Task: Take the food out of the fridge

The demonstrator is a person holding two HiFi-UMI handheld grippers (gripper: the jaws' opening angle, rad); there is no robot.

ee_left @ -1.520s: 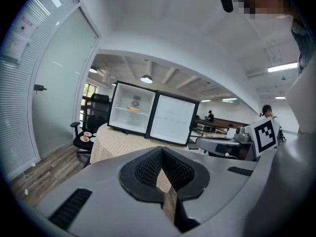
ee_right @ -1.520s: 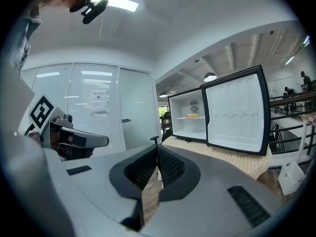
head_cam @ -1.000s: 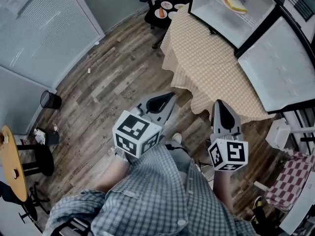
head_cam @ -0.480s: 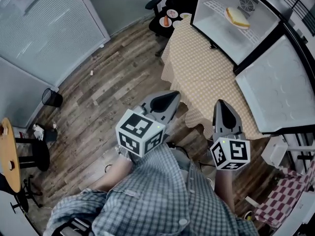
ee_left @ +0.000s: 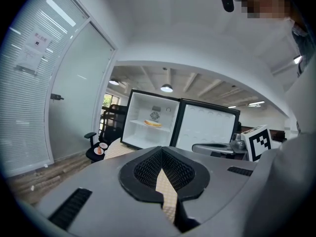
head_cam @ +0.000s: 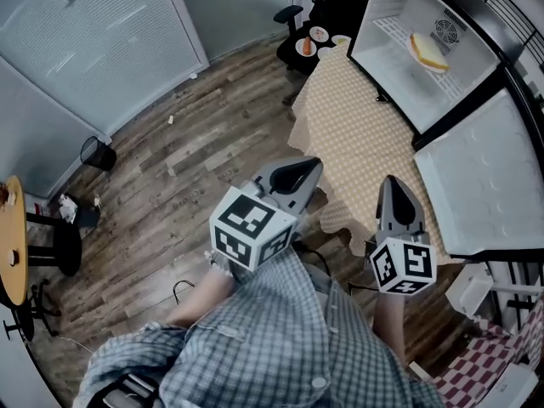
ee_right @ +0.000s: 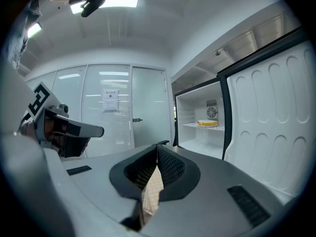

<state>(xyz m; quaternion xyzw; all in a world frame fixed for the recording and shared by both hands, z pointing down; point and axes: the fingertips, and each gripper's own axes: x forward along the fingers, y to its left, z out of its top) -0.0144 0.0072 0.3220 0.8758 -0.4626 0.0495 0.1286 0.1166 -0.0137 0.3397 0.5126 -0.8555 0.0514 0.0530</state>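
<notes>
A slice of bread-like food [head_cam: 427, 51] lies on the wire shelf of the open white fridge [head_cam: 399, 58] at the far right; it also shows as food [ee_left: 153, 124] in the left gripper view and as food [ee_right: 208, 123] in the right gripper view. The fridge door [head_cam: 484, 185] stands swung open toward me. My left gripper [head_cam: 295, 177] and right gripper [head_cam: 398, 195] are held side by side in front of my body, at the near edge of the checked table [head_cam: 361, 126]. Both are shut and hold nothing. The left gripper [ee_left: 161, 150] and right gripper [ee_right: 157, 147] point toward the fridge, well short of it.
A black chair [head_cam: 297, 32] with small plates of food [head_cam: 319, 34] stands past the table's far end. A waste bin [head_cam: 99, 152] sits by the glass wall on the left. A round wooden table [head_cam: 10, 245] is at the left edge, a red checked cloth [head_cam: 484, 372] at the bottom right.
The view has shifted toward the table and fridge; both grippers have come a little closer to the table's edge. They stay shut and empty.
</notes>
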